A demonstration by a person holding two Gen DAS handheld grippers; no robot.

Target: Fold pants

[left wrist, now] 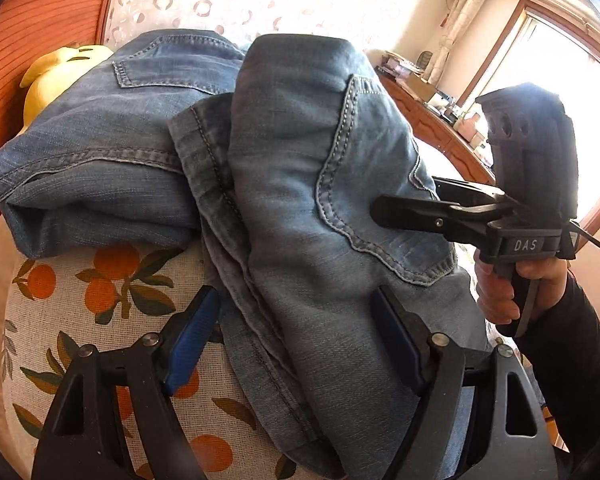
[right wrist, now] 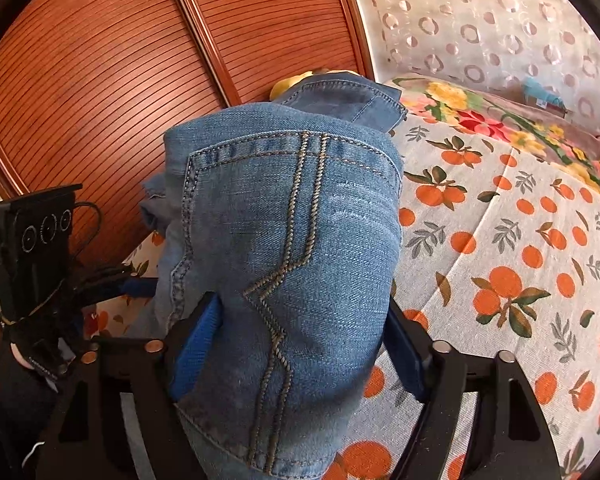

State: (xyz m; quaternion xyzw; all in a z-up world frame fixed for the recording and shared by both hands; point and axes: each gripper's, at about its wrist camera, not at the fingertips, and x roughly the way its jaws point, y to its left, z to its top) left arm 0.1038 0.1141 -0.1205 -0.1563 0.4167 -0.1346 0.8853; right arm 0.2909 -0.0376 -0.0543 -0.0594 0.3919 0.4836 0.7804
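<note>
Blue jeans [left wrist: 300, 152] lie folded in a thick bundle on the orange-print bed sheet [left wrist: 100, 320]. In the left wrist view my left gripper [left wrist: 294, 340] stands open and wide, its blue pads on either side of the near end of the bundle. My right gripper [left wrist: 404, 200], held in a hand [left wrist: 500, 292], reaches in from the right edge of the jeans. In the right wrist view the jeans [right wrist: 292, 240] bulge between the right gripper's [right wrist: 304, 344] spread pads, with sheet showing beside the right pad. The left gripper [right wrist: 136, 280] shows at the left.
A yellow plush toy [left wrist: 56, 76] sits behind the jeans. A slatted wooden door [right wrist: 100, 80] runs along the bed's left side. A flowered blanket [right wrist: 500, 120] lies at the head of the bed under a lace curtain [right wrist: 480, 20]. A cluttered desk [left wrist: 432, 112] stands by the window.
</note>
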